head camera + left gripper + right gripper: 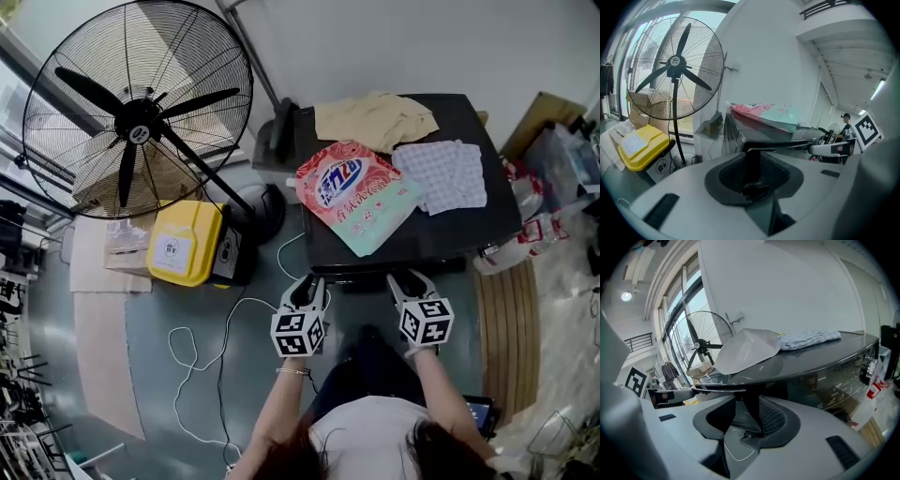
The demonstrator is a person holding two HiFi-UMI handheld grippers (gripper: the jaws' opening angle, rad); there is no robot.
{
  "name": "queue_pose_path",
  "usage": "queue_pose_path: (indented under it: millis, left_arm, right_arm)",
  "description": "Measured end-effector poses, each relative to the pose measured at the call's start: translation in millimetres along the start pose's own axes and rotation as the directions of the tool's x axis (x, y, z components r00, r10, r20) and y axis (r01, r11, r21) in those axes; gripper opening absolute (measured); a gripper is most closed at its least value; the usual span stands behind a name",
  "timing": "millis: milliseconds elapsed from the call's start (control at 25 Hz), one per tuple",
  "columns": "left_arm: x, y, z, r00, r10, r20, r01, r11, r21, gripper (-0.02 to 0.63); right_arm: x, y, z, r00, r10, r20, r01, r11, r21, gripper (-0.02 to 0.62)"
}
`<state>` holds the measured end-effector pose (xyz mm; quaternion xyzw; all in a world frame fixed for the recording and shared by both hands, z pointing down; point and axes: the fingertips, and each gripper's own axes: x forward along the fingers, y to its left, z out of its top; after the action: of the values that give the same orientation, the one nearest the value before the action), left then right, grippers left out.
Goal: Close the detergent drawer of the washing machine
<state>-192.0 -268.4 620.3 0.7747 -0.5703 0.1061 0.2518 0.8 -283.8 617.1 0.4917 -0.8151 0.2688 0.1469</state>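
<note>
left gripper [309,284] and right gripper [406,281], jaws released and empty, just before the washing machine [469,225]; drawer likely light, stiff plastic: push its face.

Bright daylight, crisp focus, fisheye edges

washing machine [469,220] ahead, fan [141,117], yellow bin [185,242] left

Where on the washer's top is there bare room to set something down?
Bare: the front right of the washing machine top, bordered by the checked cloth and the detergent bag; also a strip behind the checked cloth. The back left is crowded: the beige cloth lies there, with the bag just in front.
</note>
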Motion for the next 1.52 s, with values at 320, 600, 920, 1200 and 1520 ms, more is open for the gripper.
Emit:
queue_pose_path:
  millis: [320,600,920,1200,1520]
  left_arm:
    - [1.3,4.1,0.9,1.000,0.009,-0.004,-0.009,1.000,-0.018,0.146]
    - [2.2,4.0,1.0,1.000,0.013,0.004,-0.013,1.000,-0.014,0.136]
    - [4.3,3.4,2.4,1.000,0.015,0.003,-0.015,1.000,-0.015,0.133]
    - [4.3,4.1,2.9,1.000,0.021,0.007,-0.021,0.999,-0.027,0.133]
    - [6.3,4.1,3.1,1.000,0.019,0.004,-0.019,0.999,-0.030,0.133]
  right_arm:
    - [1.8,-2.0,1.1,1.000,0.006,0.001,-0.006,1.000,0.005,0.184]
    - [3.9,-2.9,0.9,1.000,0.012,0.001,-0.012,1.000,0.006,0.196]
    - [4.7,-5.1,2.3,1.000,-0.003,0.010,0.002,1.000,0.015,0.198]
    - [5.2,-4.5,2.4,1.000,-0.018,0.008,0.017,1.000,0.021,0.196]
    - [5.9,-5.9,2.0,0.999,-0.040,0.004,0.040,0.999,0.030,0.196]
